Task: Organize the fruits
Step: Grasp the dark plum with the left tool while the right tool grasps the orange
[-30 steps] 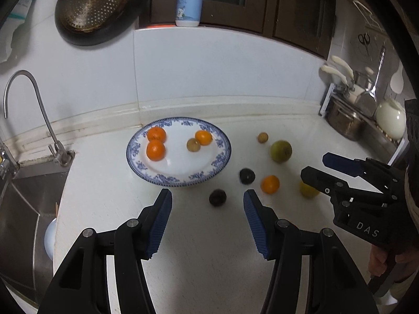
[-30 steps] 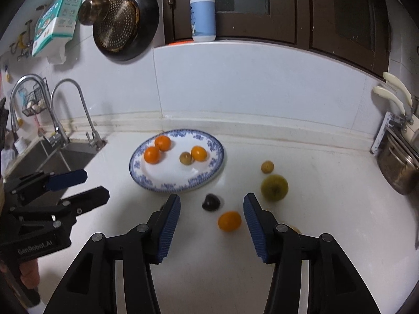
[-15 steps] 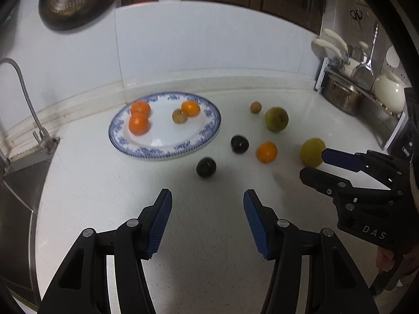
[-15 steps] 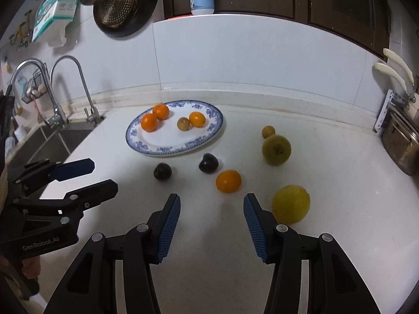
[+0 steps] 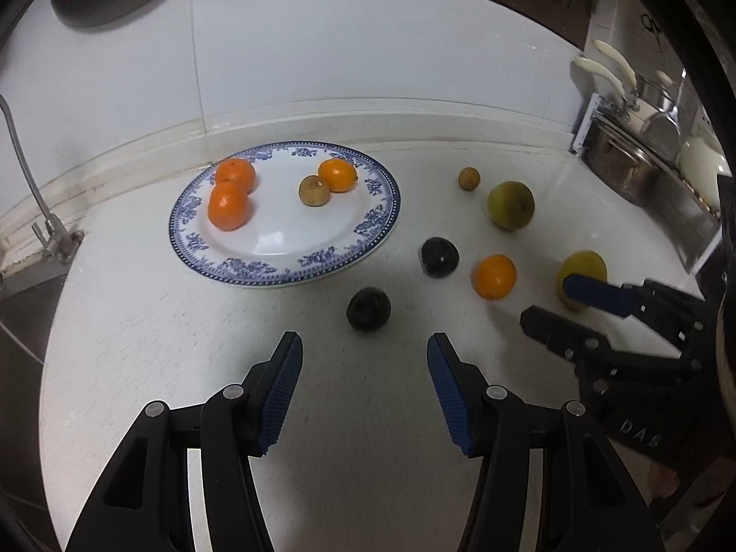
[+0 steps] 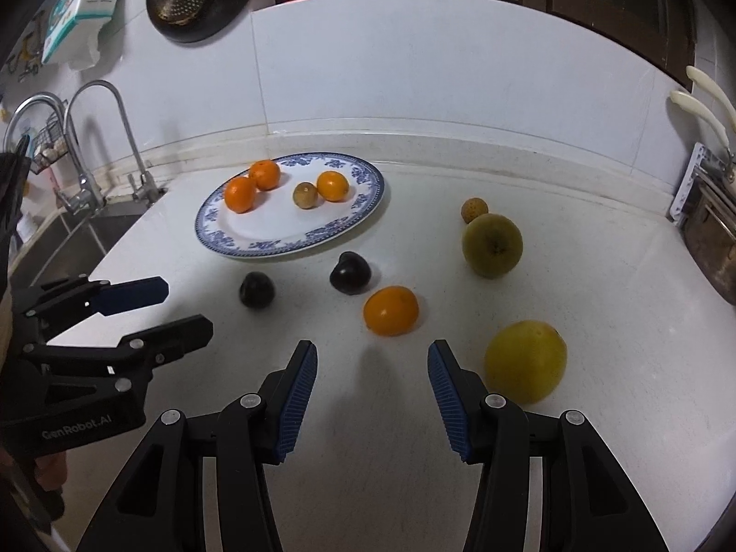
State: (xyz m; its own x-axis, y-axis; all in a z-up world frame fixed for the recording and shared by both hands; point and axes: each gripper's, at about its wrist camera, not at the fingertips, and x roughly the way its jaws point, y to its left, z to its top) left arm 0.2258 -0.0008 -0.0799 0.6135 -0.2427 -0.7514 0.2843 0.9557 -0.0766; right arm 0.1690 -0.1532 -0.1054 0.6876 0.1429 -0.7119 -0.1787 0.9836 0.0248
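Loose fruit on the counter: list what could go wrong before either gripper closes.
1. The dark plum lies just ahead of the open left gripper; being round, it may roll if a finger nudges it.
2. The right gripper, also open, has the loose orange and yellow fruit close by; a finger could knock the wrong one.

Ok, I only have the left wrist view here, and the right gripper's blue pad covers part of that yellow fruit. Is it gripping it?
Observer: No. The right wrist view shows the yellow fruit whole on the counter, outside the right gripper, beside its right finger.
Operator: So what is that gripper lined up with?
Observer: The loose orange lies just beyond its open, empty jaws.
Operator: Anything at the sink I'm missing?
Observer: A second tap stands beyond the first.
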